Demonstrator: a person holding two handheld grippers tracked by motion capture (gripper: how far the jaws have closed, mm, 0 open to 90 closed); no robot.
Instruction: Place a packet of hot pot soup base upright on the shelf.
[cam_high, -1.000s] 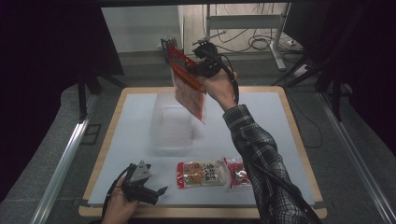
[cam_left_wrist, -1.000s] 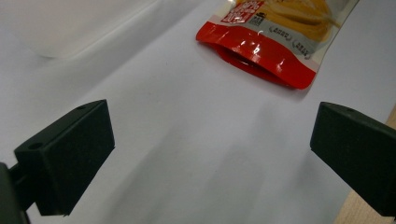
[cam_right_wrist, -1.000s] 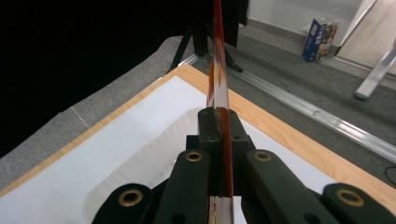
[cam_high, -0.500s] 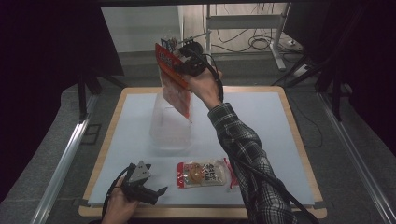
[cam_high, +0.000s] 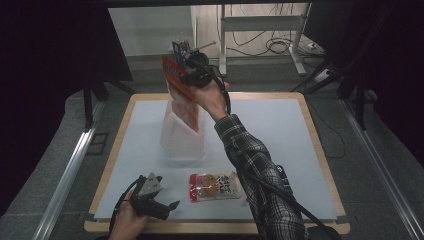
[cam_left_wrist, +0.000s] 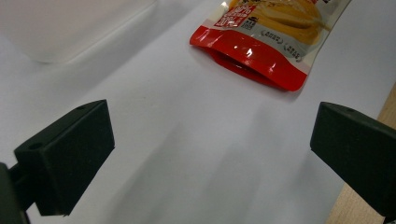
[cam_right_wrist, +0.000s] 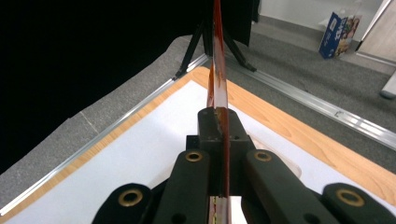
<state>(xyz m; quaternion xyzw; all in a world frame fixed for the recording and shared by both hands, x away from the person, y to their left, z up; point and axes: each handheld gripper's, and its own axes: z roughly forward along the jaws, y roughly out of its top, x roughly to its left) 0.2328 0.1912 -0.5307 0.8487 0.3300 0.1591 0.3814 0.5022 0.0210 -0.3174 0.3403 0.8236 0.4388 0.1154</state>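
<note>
Up over the far part of the table (cam_high: 280, 130), the right claw (cam_high: 186, 75) is clamped tight on a red pouch (cam_high: 182, 95), which hangs from it above a clear tub (cam_high: 182, 137) standing on the white mat. In the high view the pouch's lower end overlaps the tub's top; whether it touches the tub or is inside it I cannot tell. In the right gripper view the pouch (cam_right_wrist: 218, 74) shows edge-on, a thin red strip pinched between the two closed black jaws, with the table's wooden edge and a metal rail (cam_right_wrist: 303, 105) beyond. The hand holding this claw wears a plaid sleeve (cam_high: 255, 170) that reaches across the table from the near side. At the near left corner, the left claw (cam_high: 167, 209) lies low over the mat with its jaws spread wide and nothing between them. In the left gripper view a second pouch (cam_left_wrist: 275, 37), red-edged with a yellow snack picture, lies flat on the mat ahead of those open jaws, apart from them. In the high view this second pouch (cam_high: 215, 186) sits near the front edge, just right of the left claw and in front of the tub.
</note>
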